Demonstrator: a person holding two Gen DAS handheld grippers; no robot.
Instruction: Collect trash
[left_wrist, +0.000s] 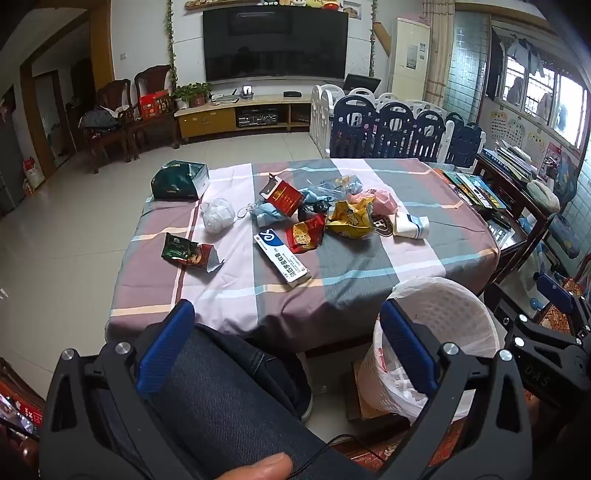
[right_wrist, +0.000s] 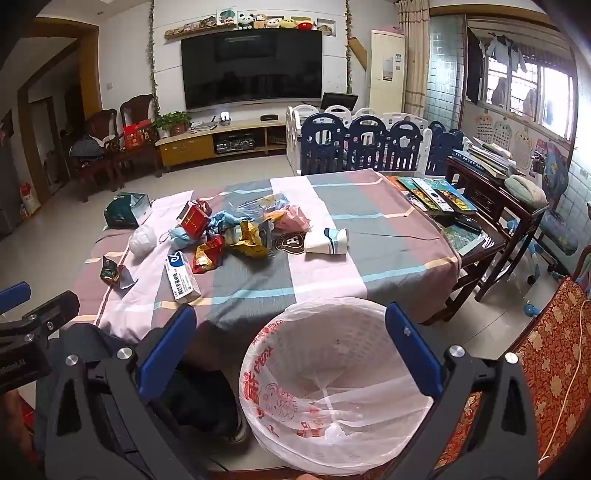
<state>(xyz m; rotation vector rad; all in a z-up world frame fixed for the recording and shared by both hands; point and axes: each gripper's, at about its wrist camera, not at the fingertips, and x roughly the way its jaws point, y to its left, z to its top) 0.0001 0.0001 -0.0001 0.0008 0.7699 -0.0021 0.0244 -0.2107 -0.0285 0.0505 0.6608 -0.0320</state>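
Observation:
Trash lies on the table's striped cloth (left_wrist: 354, 266): a white and blue medicine box (left_wrist: 282, 258), a red snack wrapper (left_wrist: 306, 234), a yellow wrapper (left_wrist: 351, 218), a paper cup (left_wrist: 412, 226), a red carton (left_wrist: 282, 195), a white tissue ball (left_wrist: 218, 214), a green wrapper (left_wrist: 184, 253). A white basket bin (right_wrist: 332, 384) with a plastic liner stands on the floor before the table. My left gripper (left_wrist: 286, 321) is open and empty over my lap. My right gripper (right_wrist: 290, 325) is open and empty above the bin.
A dark green box (left_wrist: 179, 181) sits at the table's far left corner. Books (right_wrist: 432, 194) lie at the right edge. A wooden side table (right_wrist: 495, 206) and a red patterned chair (right_wrist: 546, 354) stand to the right. A blue and white playpen fence (left_wrist: 391, 133) is behind the table.

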